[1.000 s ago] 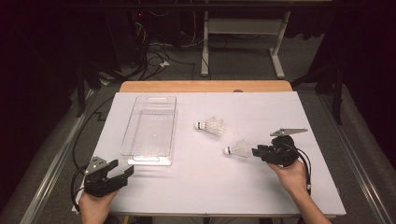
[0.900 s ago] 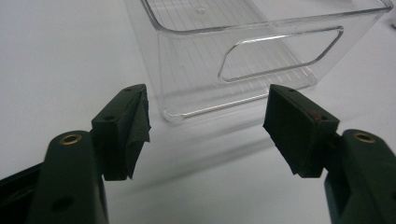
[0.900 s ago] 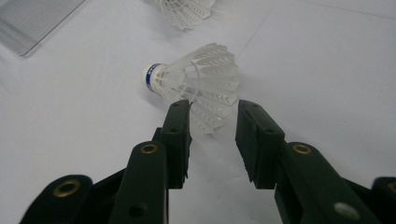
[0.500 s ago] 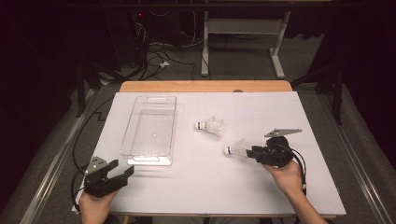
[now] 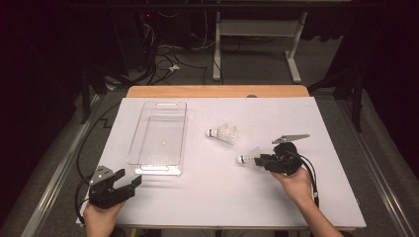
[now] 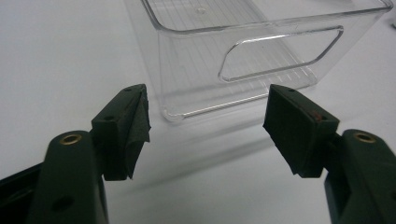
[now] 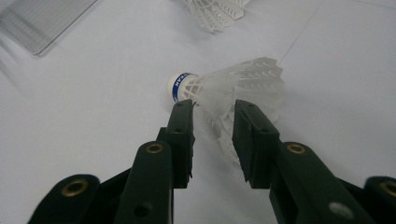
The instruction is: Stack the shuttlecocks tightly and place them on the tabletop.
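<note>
Desk point(image 5: 207, 197): lying under a white sheet, carrying everything; its wooden far edge is showing beyond the sheet.
Bin point(image 5: 159, 137): a clear plastic bin, sitting upright on the left half of the desk, running near to far; its near end wall with a handle slot is standing just beyond the left fingers in the left gripper view point(image 6: 261, 56).
Left gripper point(image 5: 124, 183): resting at the near left corner, pointing toward the bin's near end; its fingers point(image 6: 122, 130) are standing spread wide, with nothing between them and apart from the bin.
Right gripper point(image 5: 262, 160): lying low on the right side of the desk, pointing left; its jaws have just been closing, and the fingers point(image 7: 184, 135) are now pinching the white skirt of the near shuttlecock.
Near shuttlecock point(image 5: 249, 157): lying on its side right of centre, cork pointing left, skirt sitting between the right fingers point(image 7: 233, 88).
Far shuttlecock point(image 5: 223, 133): lying on its side just beyond the near one, between it and the bin, touching neither.
</note>
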Demonstrator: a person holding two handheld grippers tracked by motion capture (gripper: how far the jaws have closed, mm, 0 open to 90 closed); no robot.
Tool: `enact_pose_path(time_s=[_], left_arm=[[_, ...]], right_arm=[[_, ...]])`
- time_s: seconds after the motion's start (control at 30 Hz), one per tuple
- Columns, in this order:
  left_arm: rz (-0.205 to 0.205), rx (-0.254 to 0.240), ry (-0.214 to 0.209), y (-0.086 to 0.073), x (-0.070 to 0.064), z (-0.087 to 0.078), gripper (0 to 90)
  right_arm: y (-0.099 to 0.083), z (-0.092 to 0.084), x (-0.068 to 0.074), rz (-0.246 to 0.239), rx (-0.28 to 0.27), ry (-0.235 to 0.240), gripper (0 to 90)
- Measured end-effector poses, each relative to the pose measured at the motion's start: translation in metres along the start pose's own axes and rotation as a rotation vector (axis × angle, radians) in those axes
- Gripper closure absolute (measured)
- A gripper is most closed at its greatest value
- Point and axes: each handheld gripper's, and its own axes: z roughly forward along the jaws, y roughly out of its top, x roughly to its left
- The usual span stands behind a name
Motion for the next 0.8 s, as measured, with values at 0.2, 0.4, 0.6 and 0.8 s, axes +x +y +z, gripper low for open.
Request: enact_pose_path(time_s=[0.2,0.4,0.6,0.8], left_arm=[[0.001,0.001,-0.001,0.0001,0.0000,-0.0001,32.2],[0.001,0.002,0.000,0.0001,-0.0002,-0.0002,32.2],[0.002,0.002,0.000,0.0001,0.0000,0.0001,32.1],[0.001,0.000,0.002,0.0001,-0.0001,-0.0002,32.1]], right_arm=[[0.0014,0.0048,0.0008,-0.006,0.011,0.002,73.6],[0.0025,0.0066,0.0019,-0.017,0.019,0.009,79.9],[0.0036,0.0079,0.0025,-0.022,0.025,0.018,83.3],[0.0049,0.0086,0.0039,-0.029,0.029,0.030,86.8]])
